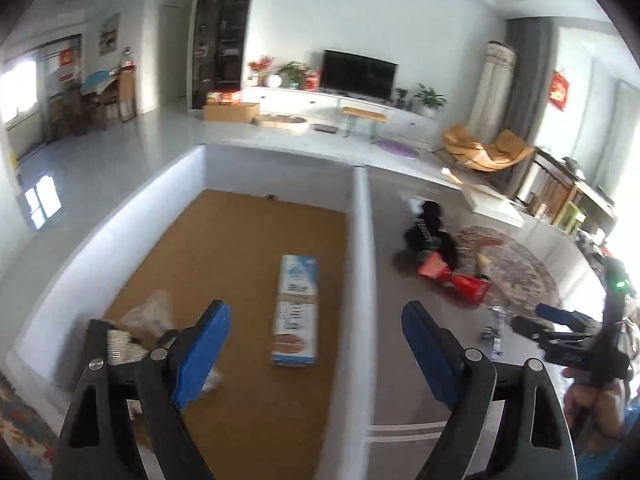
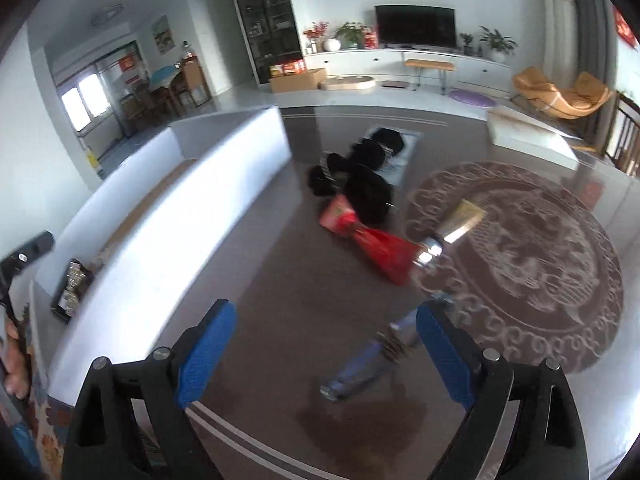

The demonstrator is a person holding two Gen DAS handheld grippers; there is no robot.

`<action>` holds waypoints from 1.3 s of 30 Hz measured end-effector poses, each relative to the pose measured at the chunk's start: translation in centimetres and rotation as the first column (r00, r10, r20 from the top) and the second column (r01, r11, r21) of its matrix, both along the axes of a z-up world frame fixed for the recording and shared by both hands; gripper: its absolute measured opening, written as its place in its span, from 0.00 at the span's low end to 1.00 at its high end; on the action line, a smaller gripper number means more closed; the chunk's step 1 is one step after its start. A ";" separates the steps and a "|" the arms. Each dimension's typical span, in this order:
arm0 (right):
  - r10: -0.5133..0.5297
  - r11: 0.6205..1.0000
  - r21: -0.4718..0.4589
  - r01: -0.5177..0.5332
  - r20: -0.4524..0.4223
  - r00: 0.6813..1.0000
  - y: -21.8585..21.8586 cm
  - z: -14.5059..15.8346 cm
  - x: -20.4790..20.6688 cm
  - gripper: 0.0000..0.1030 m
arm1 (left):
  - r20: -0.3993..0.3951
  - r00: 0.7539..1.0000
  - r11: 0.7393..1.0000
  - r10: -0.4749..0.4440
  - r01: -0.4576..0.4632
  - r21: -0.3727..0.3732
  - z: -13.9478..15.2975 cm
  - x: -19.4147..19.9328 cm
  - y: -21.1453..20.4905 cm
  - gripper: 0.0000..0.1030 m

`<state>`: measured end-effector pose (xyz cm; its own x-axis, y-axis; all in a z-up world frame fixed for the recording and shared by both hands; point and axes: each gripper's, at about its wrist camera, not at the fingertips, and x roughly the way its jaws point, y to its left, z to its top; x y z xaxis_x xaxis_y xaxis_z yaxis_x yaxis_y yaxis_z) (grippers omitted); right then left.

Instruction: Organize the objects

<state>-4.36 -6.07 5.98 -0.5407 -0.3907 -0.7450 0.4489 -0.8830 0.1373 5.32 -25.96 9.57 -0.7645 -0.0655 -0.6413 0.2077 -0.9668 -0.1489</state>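
My left gripper [image 1: 316,352] hangs open over a white bin [image 1: 362,240] with a brown floor. In the bin lie a long white-and-blue box [image 1: 296,308], a clear plastic bag [image 1: 148,312] and a silvery pack [image 1: 120,346]. My right gripper [image 2: 324,352] is open above the brown table. A blurred blue pack [image 2: 360,368] lies on the table under its jaws, close to the right pad, with nothing gripped. Farther off lie red packets [image 2: 372,244], a gold tube [image 2: 460,220] with a silver cap and black fluffy items [image 2: 360,180].
A round patterned mat [image 2: 540,264] covers the table's right side, with a white box [image 2: 528,136] behind it. The bin's white wall [image 2: 168,208] stands left of the right gripper. A hand [image 2: 12,360] shows at the left edge. A living room lies beyond.
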 end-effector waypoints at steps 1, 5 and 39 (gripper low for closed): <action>-0.035 0.999 0.014 0.035 -0.006 0.999 1.8 -0.8 0.1 0.90 | -0.008 0.998 0.998 -0.068 0.068 0.015 0.2 -0.6 2.2 0.85; -0.176 0.983 0.065 0.174 0.024 0.984 8.8 -3.8 0.4 0.90 | 0.007 0.969 0.966 -0.248 0.247 0.082 -1.2 -2.6 9.1 0.87; -0.293 0.943 0.167 0.289 -0.001 0.956 9.3 -6.7 -1.3 0.31 | 0.210 0.929 0.952 -0.305 0.307 0.024 -10.3 -4.2 15.7 0.87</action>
